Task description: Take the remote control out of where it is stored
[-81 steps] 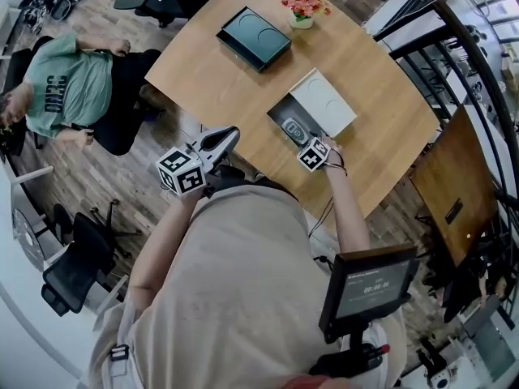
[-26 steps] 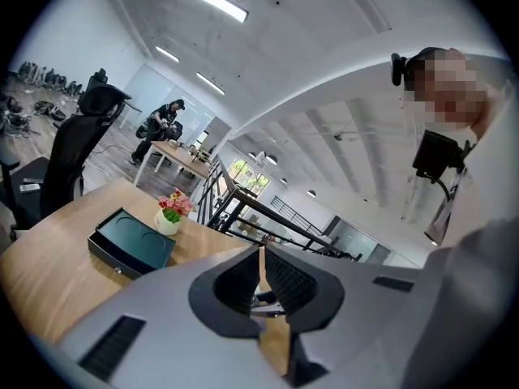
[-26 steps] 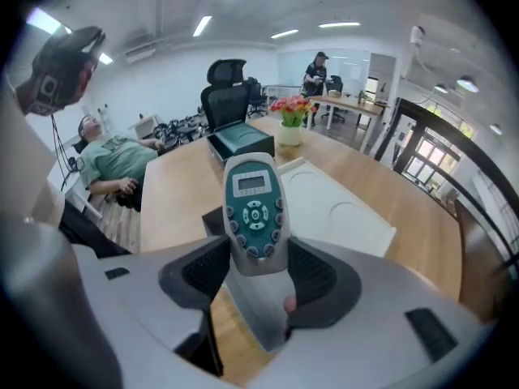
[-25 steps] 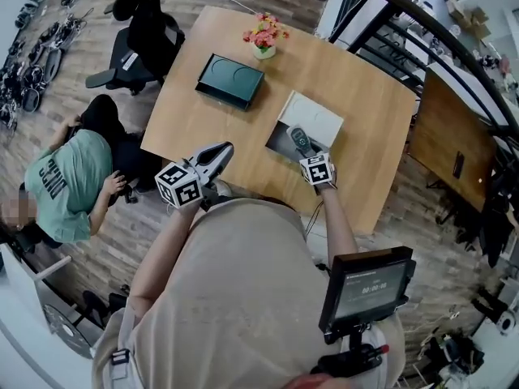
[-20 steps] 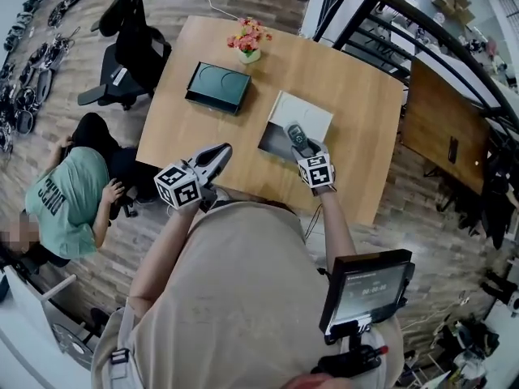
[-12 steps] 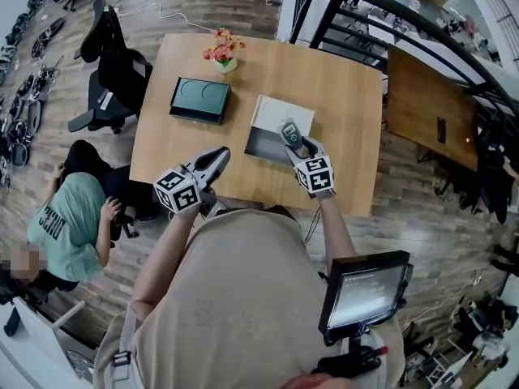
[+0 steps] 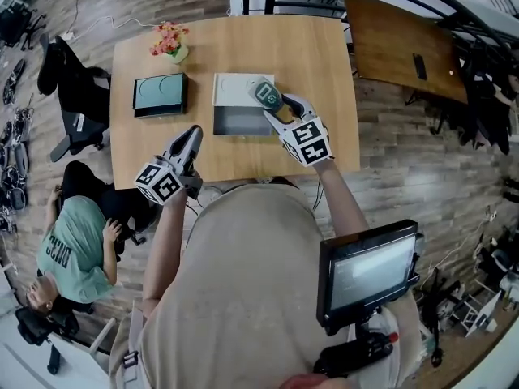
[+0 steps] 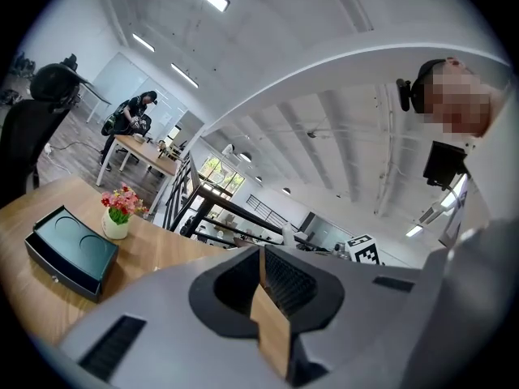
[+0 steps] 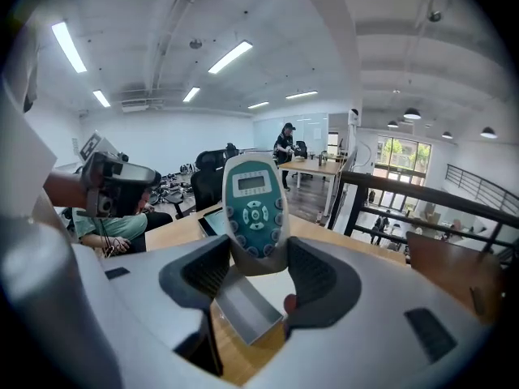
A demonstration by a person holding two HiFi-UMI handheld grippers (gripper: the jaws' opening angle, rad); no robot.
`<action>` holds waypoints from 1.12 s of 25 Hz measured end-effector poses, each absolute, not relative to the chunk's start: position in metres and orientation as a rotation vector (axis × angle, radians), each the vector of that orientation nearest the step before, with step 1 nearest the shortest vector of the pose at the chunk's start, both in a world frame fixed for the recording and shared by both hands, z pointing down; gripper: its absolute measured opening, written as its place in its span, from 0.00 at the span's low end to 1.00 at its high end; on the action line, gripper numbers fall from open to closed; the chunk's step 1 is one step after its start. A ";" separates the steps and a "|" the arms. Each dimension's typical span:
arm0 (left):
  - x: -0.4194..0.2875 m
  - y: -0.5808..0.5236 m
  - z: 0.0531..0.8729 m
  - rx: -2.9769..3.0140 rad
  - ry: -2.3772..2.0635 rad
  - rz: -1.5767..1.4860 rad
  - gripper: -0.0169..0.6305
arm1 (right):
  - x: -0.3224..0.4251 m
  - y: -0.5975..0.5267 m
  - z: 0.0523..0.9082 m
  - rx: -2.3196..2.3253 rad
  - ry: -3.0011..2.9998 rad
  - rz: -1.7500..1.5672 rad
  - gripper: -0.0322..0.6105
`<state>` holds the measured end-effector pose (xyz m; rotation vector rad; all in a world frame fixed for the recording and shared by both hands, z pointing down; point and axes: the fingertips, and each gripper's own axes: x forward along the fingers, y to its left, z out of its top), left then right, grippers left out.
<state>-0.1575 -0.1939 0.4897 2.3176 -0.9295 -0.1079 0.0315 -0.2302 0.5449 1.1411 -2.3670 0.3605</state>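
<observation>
The remote control (image 7: 266, 96) is clamped by its lower end alone in the right hand-held gripper (image 7: 281, 112), raised clear of the open grey box (image 7: 241, 123) on the bench (image 7: 312, 55). A pivot or slip is judged possible, as most of its length stands free of the pads. The left hand-held gripper (image 7: 191, 138) is closed together, empty, nearer and to the left. A teal face, small screen and round buttons are seen.

One remote (image 7: 268, 97), two boxes (image 7: 160, 94) (image 7: 242, 122), one flower pot (image 7: 169, 40).
</observation>
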 end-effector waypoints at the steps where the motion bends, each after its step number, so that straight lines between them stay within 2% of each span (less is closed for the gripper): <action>1: -0.152 -0.196 0.491 2.318 -0.934 -0.111 0.04 | 0.038 -0.230 0.540 1.143 -2.372 0.350 0.41; 14: -0.079 -0.206 0.505 2.348 -1.009 -0.092 0.04 | 0.140 -0.210 0.513 1.205 -2.367 0.292 0.41; 28: -0.061 -0.200 0.547 2.317 -1.078 0.048 0.04 | 0.206 -0.193 0.560 1.287 -2.268 0.385 0.41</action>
